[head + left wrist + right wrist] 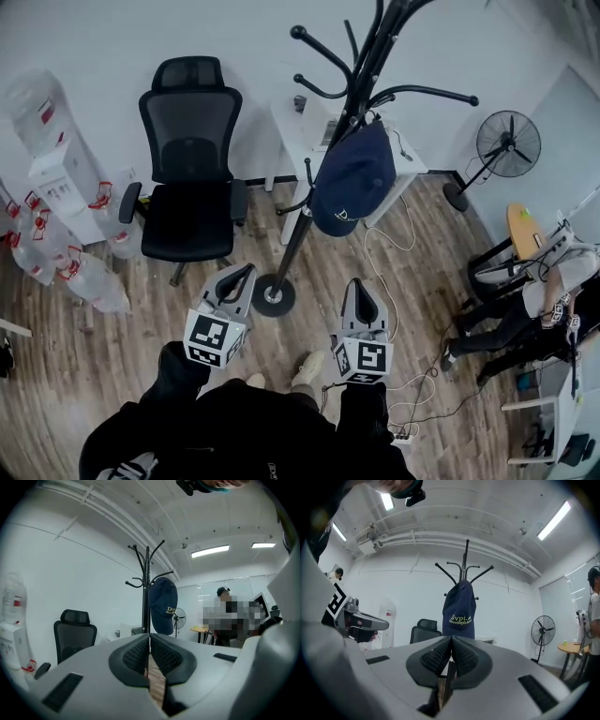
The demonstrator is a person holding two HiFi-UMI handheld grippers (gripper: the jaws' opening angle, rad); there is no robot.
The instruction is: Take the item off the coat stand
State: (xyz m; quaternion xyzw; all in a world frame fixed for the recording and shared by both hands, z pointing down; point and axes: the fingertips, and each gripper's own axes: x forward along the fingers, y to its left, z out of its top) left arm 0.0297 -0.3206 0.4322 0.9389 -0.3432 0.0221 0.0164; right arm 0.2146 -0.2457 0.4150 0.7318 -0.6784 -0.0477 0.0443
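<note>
See a navy cap (352, 178) hung on one arm of the black coat stand (294, 248); cannot see the hook itself, buried under the cloth; lose the stand's top past the upper edge of the head view. Find the left gripper (149, 641) pressed together with nothing between its pads, pointed toward the stand and well short of it; find the right gripper (451, 644) likewise closed and empty, aimed at the cap and apart from it. Make out only part of the pale print on the cap, probably two short lines. Note a black office chair (190, 159) left of the stand and a standing fan (506, 145) off to its right.
</note>
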